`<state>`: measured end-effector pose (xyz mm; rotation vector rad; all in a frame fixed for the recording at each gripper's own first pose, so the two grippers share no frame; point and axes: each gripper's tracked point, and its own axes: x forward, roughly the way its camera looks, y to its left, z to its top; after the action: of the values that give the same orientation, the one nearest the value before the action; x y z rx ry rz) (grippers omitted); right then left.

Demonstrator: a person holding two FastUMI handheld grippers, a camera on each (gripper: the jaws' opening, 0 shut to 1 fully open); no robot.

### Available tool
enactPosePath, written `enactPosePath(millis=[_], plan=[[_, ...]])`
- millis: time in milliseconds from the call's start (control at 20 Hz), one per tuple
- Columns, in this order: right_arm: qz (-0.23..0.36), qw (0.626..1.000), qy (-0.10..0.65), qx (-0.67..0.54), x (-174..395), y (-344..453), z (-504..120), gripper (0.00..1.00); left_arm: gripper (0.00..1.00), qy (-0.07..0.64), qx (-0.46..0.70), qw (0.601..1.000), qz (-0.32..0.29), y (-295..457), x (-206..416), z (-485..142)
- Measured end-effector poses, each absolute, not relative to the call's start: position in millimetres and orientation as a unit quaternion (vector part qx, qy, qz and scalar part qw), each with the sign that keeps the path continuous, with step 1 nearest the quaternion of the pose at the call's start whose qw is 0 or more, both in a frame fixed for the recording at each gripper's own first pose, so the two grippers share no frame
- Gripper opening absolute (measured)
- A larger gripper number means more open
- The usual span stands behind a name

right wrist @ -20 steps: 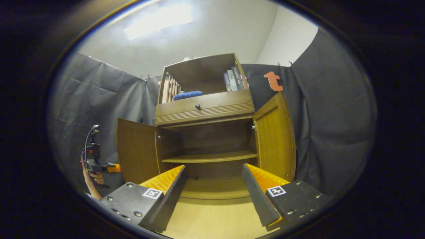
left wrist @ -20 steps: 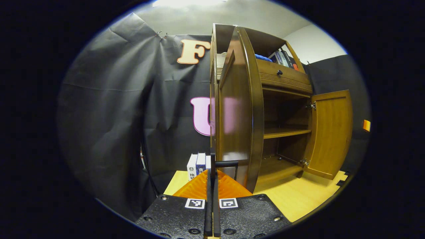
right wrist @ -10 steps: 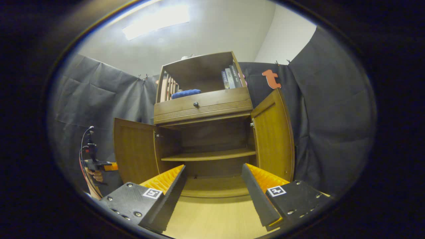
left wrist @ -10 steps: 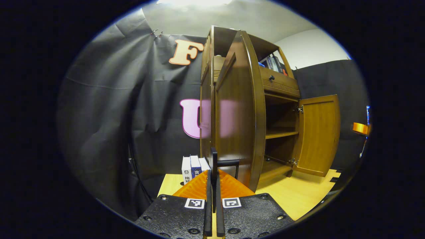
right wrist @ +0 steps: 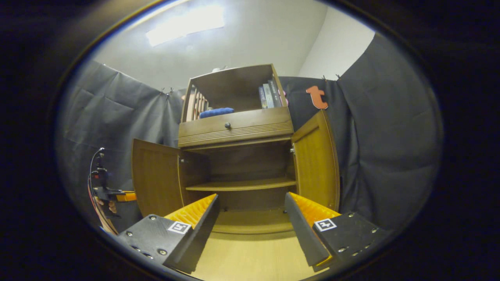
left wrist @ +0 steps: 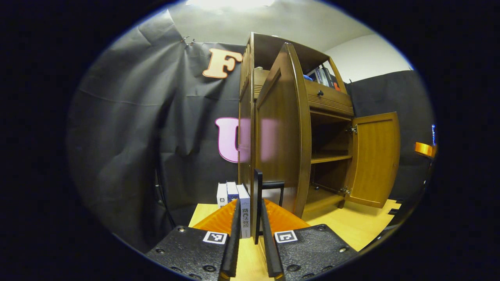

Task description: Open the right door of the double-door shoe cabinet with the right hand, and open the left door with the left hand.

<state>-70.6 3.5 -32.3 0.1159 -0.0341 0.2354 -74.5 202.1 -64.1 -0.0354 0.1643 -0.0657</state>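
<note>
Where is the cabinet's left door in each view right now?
Left gripper view: left door stands edge-on at centre, just ahead of the left claw.
Right gripper view: the same door is swung open at left of centre.
Shared landmark: the drawer knob.

Both claws (left wrist: 250,242) (right wrist: 250,228) open.

- We see the shoe cabinet (right wrist: 238,156) standing between its swung-out left door (right wrist: 156,177) and right door (right wrist: 314,160).
- A shelf (right wrist: 240,184) lies inside it.
- Books (left wrist: 234,203) stand beside the cabinet's left side.
</note>
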Motion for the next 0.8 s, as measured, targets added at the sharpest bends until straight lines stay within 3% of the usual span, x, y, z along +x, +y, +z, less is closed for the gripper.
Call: enactPosePath(millis=[250,300,350,400,550,800], plan=[[0.119,0.991,-0.007,0.064,-71.9,13.7,-37.5,0.99,0.31,0.075,-0.028,0.997,-0.022,202.0,-86.1,-59.9],[0.120,0.991,-0.005,0.065,-71.2,13.5,-39.0,1.00,0.35,0.074,-0.029,0.997,-0.018,202.3,-89.5,-58.6],[0.121,0.990,-0.002,0.066,-72.7,14.2,-41.8,0.99,0.31,0.072,-0.026,0.997,-0.015,203.0,-91.7,-56.6],[0.121,0.990,0.000,0.066,-72.1,13.6,-43.5,0.99,0.35,0.069,-0.026,0.997,-0.011,200.9,-95.2,-54.0],[0.125,0.990,0.004,0.065,-73.8,13.6,-45.3,0.99,0.31,0.058,-0.025,0.998,-0.006,194.8,-104.1,-42.6],[0.123,0.990,0.009,0.069,-73.0,8.2,-47.1,0.99,0.47,0.032,-0.010,0.999,0.006,181.8,-118.2,-14.4]])
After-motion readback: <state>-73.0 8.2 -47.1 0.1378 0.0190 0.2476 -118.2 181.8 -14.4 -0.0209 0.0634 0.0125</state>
